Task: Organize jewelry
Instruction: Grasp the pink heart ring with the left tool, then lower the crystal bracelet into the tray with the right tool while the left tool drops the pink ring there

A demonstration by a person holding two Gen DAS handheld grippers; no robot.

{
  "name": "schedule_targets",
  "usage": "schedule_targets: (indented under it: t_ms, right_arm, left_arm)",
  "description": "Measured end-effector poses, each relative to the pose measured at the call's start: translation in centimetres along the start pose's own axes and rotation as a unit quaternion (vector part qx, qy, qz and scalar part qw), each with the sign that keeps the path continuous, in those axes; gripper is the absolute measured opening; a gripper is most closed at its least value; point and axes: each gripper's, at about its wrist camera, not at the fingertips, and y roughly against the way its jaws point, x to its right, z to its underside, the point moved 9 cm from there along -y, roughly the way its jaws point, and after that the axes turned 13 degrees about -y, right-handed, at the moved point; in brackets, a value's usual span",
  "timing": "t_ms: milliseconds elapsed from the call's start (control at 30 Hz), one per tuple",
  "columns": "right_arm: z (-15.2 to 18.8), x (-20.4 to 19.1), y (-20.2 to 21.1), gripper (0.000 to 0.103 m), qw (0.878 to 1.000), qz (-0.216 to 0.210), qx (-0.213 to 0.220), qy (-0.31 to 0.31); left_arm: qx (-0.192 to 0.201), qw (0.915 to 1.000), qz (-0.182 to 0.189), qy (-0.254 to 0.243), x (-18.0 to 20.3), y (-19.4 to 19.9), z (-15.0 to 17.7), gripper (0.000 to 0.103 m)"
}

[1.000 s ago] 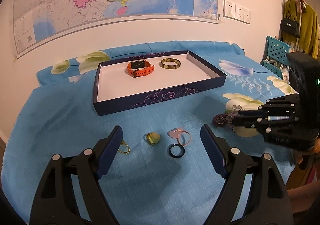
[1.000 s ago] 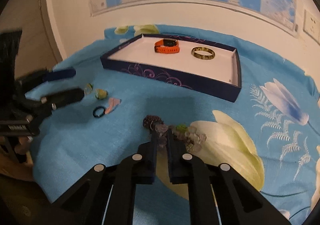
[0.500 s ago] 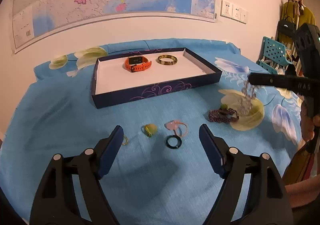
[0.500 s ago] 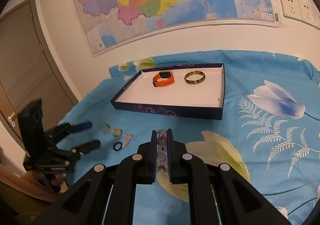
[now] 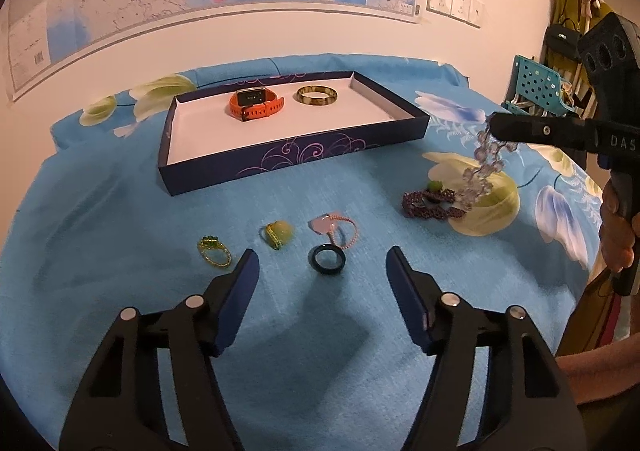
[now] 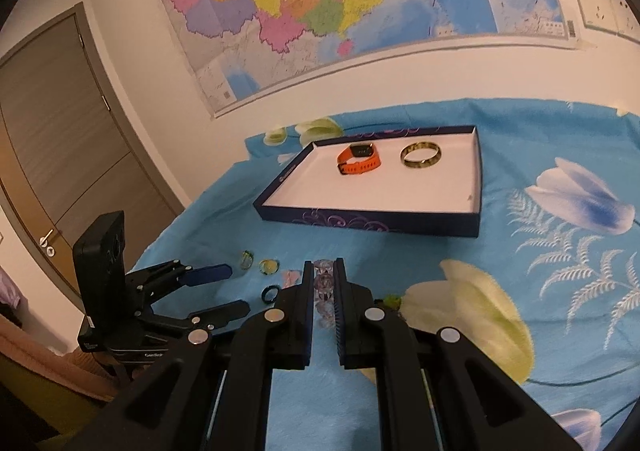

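Now right hand-held gripper (image 6: 324, 271) clamps clear bead bracelet (image 5: 482, 167), dangling; left hand-held gripper (image 5: 322, 275) spread, black ring (image 5: 326, 259) between fingertips.

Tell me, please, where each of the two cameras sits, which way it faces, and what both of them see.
Left wrist: sits on the left gripper, low over the blue cloth, facing the wall map across the loose rings toward the navy tray; its own open fingers show, plus the right gripper and hand.
Right wrist: sits on the right gripper, higher, facing the tray and door; its fingers pinch a clear bead bracelet.
Both share: the tray, orange watch, bangle, black ring and bead bracelet.
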Motion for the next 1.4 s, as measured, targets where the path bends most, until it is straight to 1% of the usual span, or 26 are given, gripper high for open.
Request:
schedule_targets:
  t_ms: [33,100,167,233,367,433,500,533,567,733,800,833,867,900,1167,1200,1400]
  right_arm:
    - [0.1,0.0,-0.1,0.008,1.0,-0.001,-0.002,0.0]
    - [0.4,-0.1,-0.5,0.008,1.0,-0.001,-0.007,0.0]
    - [0.6,-0.1,-0.7,0.008,1.0,-0.003,-0.011,-0.004]
    - [0.8,0.0,-0.9,0.008,1.0,-0.004,-0.013,-0.008]
    - [1.0,0.0,-1.2,0.008,1.0,-0.007,-0.017,-0.01]
    - [1.0,0.0,-1.3,0.008,1.0,-0.008,-0.017,-0.009]
    - [0.9,0.1,-1.4,0.008,1.0,-0.007,-0.017,-0.009]
    - [0.9,0.1,-1.5,0.008,1.0,-0.007,-0.018,-0.009]
    - [0.9,0.2,-1.5,0.008,1.0,-0.007,-0.018,-0.01]
    - [0.9,0.3,-1.6,0.008,1.0,-0.011,-0.02,-0.011]
    - [0.8,0.3,-1.7,0.008,1.0,-0.012,-0.02,-0.011]
    - [0.7,0.3,-1.7,0.008,1.0,-0.012,-0.019,-0.011]
    - [0.7,0.3,-1.7,0.008,1.0,-0.013,-0.018,-0.01]
    - [0.6,0.3,-1.8,0.008,1.0,-0.013,-0.018,-0.01]
    - [-0.2,-0.3,-2.0,0.008,1.0,-0.018,-0.012,-0.004]
    - [-0.4,-0.3,-2.1,0.008,1.0,-0.018,-0.011,-0.002]
    - [-1.6,-0.8,-2.0,0.008,1.0,-0.021,-0.001,0.005]
  left_arm:
    - [-0.001,1.0,0.001,0.0,0.0,-0.1,0.0,0.062]
    - [-0.004,1.0,0.002,-0.002,0.2,-0.2,-0.1,0.058]
    - [-0.01,0.9999,0.005,-0.006,0.5,-0.7,-0.2,0.056]
    - [-0.016,0.9997,0.014,-0.009,0.9,-1.3,-0.4,0.052]
    - [-0.025,0.9993,0.017,-0.019,1.2,-2.7,-1.1,0.052]
    - [-0.033,0.999,0.021,-0.019,1.2,-3.4,-1.3,0.049]
    - [-0.047,0.9985,0.025,-0.013,0.9,-4.4,-1.4,0.042]
    - [-0.056,0.9979,0.031,-0.007,0.7,-5.0,-1.4,0.041]
    - [-0.061,0.9976,0.031,-0.002,0.5,-5.3,-1.3,0.038]
    - [-0.063,0.9971,0.04,0.01,0.1,-5.8,-1.6,0.036]
    - [-0.064,0.9971,0.04,0.011,0.1,-5.9,-1.6,0.028]
    - [-0.064,0.9971,0.04,0.011,0.1,-5.9,-1.6,0.027]
    - [-0.064,0.9971,0.041,0.011,0.1,-5.8,-1.6,0.022]
    - [-0.064,0.997,0.043,0.011,0.2,-5.8,-1.6,0.015]
    - [-0.056,0.997,0.05,0.021,0.1,-5.6,-1.7,0.012]
    - [-0.055,0.997,0.051,0.022,0.1,-5.5,-1.7,0.005]
    - [-0.048,0.9969,0.056,0.027,-0.1,-5.2,-1.9,0.004]
